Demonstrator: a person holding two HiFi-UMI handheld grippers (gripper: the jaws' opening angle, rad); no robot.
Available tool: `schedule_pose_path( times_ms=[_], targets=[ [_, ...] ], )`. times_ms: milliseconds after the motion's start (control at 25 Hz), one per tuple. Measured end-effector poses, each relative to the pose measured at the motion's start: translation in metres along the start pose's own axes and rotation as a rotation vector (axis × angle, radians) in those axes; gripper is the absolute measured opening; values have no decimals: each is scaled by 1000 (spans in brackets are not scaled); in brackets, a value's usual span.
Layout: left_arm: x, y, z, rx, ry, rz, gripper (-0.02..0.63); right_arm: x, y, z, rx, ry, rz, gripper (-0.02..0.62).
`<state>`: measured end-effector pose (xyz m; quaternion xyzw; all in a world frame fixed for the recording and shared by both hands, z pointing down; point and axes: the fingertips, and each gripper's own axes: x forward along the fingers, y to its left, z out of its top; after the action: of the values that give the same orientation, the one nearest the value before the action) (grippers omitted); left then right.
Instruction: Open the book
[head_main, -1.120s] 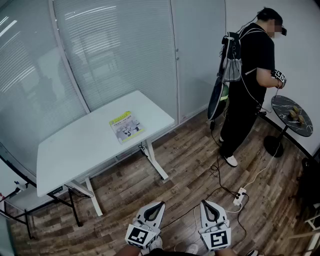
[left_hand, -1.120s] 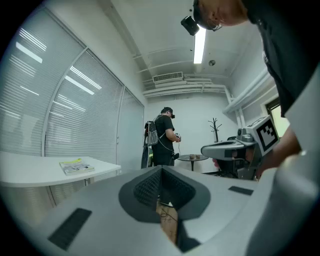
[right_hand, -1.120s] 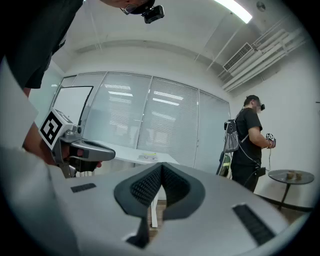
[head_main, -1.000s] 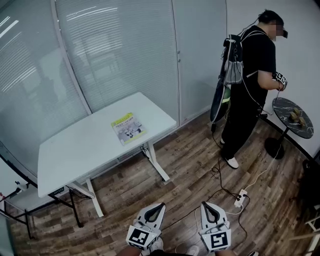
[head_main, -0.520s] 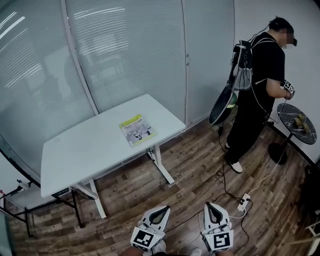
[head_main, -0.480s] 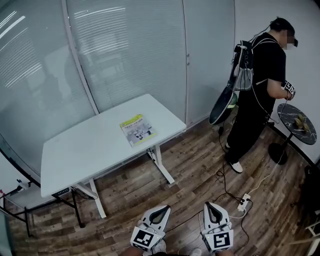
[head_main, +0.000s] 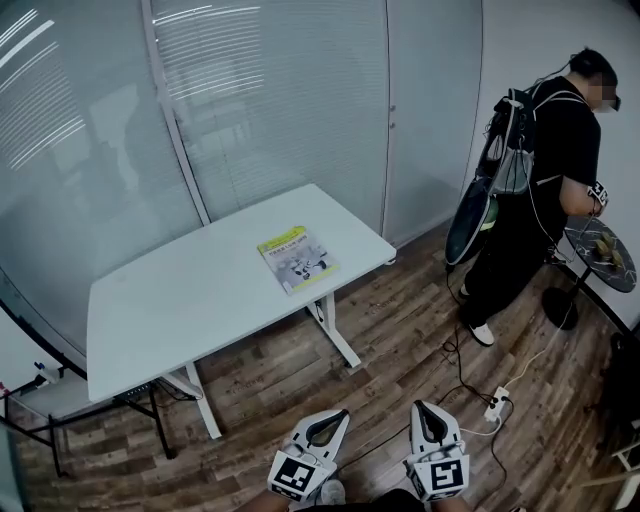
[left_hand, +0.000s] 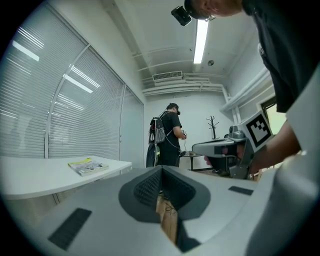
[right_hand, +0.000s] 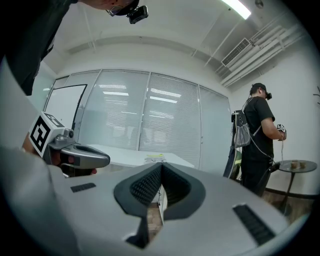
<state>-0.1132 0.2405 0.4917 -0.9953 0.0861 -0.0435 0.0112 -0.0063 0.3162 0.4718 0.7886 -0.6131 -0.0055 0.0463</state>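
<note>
Left gripper and right gripper, bottom centre, both clenched empty; thin yellow-and-white paperback book mid-frame on white rectangular table looks light, floppy, so I'd lift the cover's free edge.

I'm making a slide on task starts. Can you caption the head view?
Closed book on a white table; left gripper and right gripper, both shut and empty, held apart from it.

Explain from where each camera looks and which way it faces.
Head view: on the wearer's head, looking steeply down at table and book; left gripper, right gripper show below.
Left gripper view: on the left gripper, facing level past shut jaws; right gripper at right.
Right gripper view: likewise mirrored; left gripper at left.
Shared: both show the book and a standing person.
</note>
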Motion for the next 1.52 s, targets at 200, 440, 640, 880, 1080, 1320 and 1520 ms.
schedule_pose_path(
  times_ms=[200,440,640,880,1080,1320,1520],
  targets=[
    [-9,9,-7,-14,4,23,12,10,13,-6,18,20,22,6],
    [-9,51,-18,-35,28,62,12,51,16,-10,26,76,15,6],
    [7,79,-13,-16,10,148,12,86,5,0,35,5,92,6],
    [42,128,-4,-10,26,206,12,150,4,10,-8,-5,194,6],
    [71,156,3,10,36,253,12,188,-11,11,12,-1,252,6],
    [96,175,4,30,52,327,12,225,-31,6,24,1,334,6],
    [117,188,5,48,72,403,12,257,-47,9,24,-13,404,6]
  ],
)
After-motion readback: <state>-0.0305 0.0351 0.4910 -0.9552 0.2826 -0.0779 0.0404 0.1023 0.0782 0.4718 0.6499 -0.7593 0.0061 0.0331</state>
